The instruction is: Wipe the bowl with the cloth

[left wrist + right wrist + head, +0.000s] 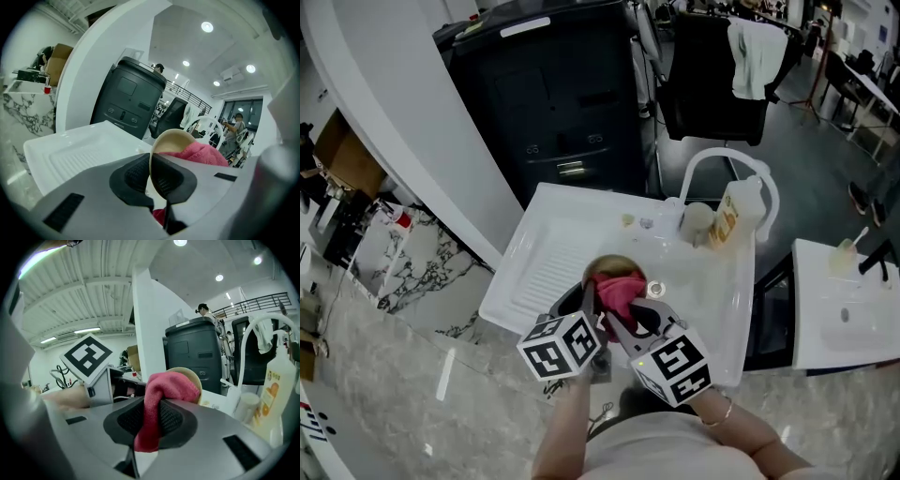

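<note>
A tan bowl (pixel 614 269) is held tilted over the white sink (pixel 712 319). My left gripper (pixel 592 302) is shut on the bowl's rim (pixel 151 169), which stands edge-on between its pads. A pink cloth (pixel 619 292) is bunched inside the bowl. My right gripper (pixel 623 319) is shut on the cloth (pixel 150 425), which hangs down between its dark pads and folds over into the bowl (pixel 193 377). In the left gripper view the cloth (pixel 199 154) fills the bowl's mouth (pixel 173 140).
The sink's ribbed draining board (pixel 548 267) lies at the left. A white arched tap (pixel 727 169), a soap bottle (pixel 729 220) and a white cup (pixel 696 223) stand at the back right. A dark bin (pixel 548 103) is behind, and marble counter (pixel 403 375) lies left.
</note>
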Tool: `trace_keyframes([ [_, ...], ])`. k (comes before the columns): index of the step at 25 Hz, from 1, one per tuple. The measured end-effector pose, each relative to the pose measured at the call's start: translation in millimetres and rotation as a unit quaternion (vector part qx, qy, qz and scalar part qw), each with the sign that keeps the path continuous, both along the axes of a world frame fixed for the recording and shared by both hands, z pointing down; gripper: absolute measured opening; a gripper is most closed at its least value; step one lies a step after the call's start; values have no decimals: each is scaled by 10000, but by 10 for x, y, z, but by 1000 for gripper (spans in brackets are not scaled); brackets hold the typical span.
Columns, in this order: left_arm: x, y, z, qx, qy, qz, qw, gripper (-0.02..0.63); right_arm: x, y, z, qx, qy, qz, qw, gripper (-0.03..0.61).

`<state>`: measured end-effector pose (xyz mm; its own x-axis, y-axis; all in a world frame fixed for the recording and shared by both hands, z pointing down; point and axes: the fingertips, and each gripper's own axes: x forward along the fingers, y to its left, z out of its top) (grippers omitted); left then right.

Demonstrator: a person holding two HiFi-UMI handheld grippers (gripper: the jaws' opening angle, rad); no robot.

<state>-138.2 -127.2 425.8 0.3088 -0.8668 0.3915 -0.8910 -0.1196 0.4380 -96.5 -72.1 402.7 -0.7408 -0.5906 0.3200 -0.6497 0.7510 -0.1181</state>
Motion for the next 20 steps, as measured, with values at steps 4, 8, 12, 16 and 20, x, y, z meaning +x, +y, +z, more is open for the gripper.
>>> trace_keyframes([
  [4,-17,49,22,-46,-44,0,10000,28,13,-2,62,131,257,24,9996,67],
  [8,-9,95,55,-64,-208,13,9998,28,134,-13,111,181,386,128,9990,67],
  [12,15,111,80,-94,-367,56,9993,28,264,-38,134,130,476,286,9984,67],
  [16,63,119,101,-89,-567,125,9983,28,387,-62,142,159,544,461,9973,67],
  [20,104,121,109,-75,-803,179,9966,28,504,-84,124,204,585,643,9960,67],
])
